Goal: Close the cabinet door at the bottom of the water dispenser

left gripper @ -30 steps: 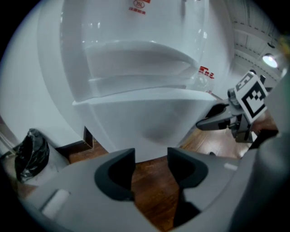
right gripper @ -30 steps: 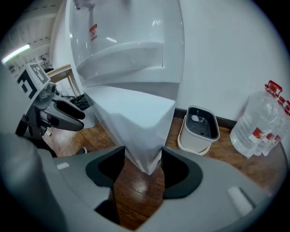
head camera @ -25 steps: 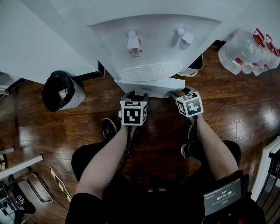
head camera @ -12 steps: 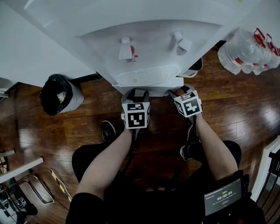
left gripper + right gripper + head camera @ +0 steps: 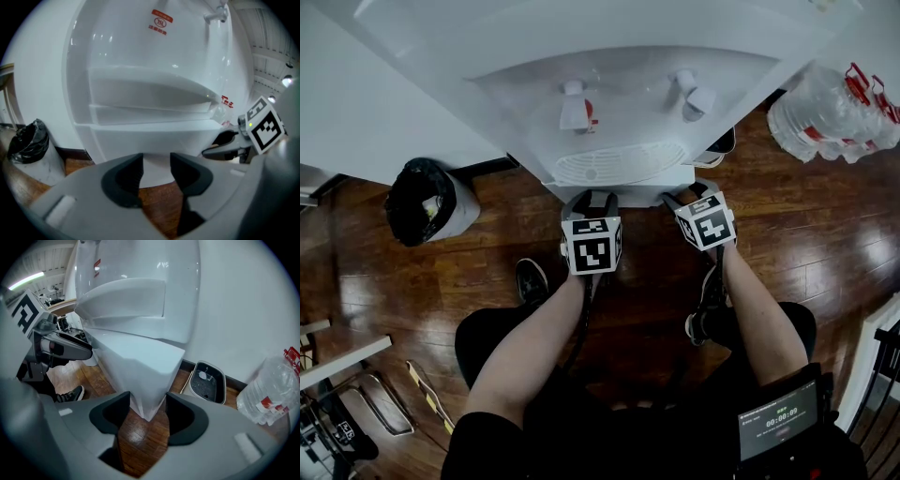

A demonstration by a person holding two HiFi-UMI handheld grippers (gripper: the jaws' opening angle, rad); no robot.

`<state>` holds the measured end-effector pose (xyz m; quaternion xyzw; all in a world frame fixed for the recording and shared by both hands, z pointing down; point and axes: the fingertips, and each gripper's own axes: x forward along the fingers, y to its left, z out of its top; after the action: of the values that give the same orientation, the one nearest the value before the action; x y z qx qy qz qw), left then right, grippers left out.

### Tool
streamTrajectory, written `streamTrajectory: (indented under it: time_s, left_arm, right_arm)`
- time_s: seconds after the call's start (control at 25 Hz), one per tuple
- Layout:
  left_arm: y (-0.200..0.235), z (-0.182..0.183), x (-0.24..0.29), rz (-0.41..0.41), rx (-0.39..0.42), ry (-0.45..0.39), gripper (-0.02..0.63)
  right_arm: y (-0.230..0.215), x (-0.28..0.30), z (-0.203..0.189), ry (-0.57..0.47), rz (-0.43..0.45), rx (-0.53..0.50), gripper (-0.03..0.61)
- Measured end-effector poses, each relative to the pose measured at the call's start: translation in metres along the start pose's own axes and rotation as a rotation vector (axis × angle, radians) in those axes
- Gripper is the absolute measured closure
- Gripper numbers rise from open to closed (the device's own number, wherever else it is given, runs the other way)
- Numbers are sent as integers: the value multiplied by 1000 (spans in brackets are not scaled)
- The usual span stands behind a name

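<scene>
The white water dispenser (image 5: 619, 94) fills the top of the head view, with two taps above its drip grille. Its bottom cabinet door (image 5: 619, 174) shows only as a thin white strip lying against the body. My left gripper (image 5: 589, 199) points down at the door's front (image 5: 150, 145). Its jaws are closing, with a gap between them, nothing in it and only floor and white panel beyond. My right gripper (image 5: 689, 197) stands open at the dispenser's lower right corner (image 5: 147, 404), which shows between its fingers without either pad pressing on it.
A bin lined with a black bag (image 5: 422, 202) stands left of the dispenser. A pack of water bottles (image 5: 830, 112) lies at the right, and a small white tray (image 5: 208, 383) sits on the wooden floor behind the corner. The person's shoes (image 5: 532, 277) are below the grippers.
The white door panel that stuck out under the drip grille has swung in against the dispenser. Both grippers have shifted slightly toward it.
</scene>
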<state>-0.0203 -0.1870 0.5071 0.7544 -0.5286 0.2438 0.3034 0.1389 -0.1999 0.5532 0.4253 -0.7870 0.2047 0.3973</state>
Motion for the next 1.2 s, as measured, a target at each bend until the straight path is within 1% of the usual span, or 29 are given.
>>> streamTrajectory:
  time_s: [0.28, 0.4, 1.0, 1.2]
  left_arm:
    - [-1, 3, -1, 5, -15, -7, 419]
    - [0, 3, -2, 7, -16, -6, 428]
    - [-1, 6, -4, 8, -55, 4, 426]
    - [-2, 7, -2, 14, -41, -4, 419]
  right_arm:
    - [-4, 0, 4, -4, -15, 9, 334]
    - [-3, 0, 7, -2, -10, -6, 334]
    - [-6, -2, 13, 17, -20, -69, 334]
    - [-4, -5, 18, 6, -29, -65, 334]
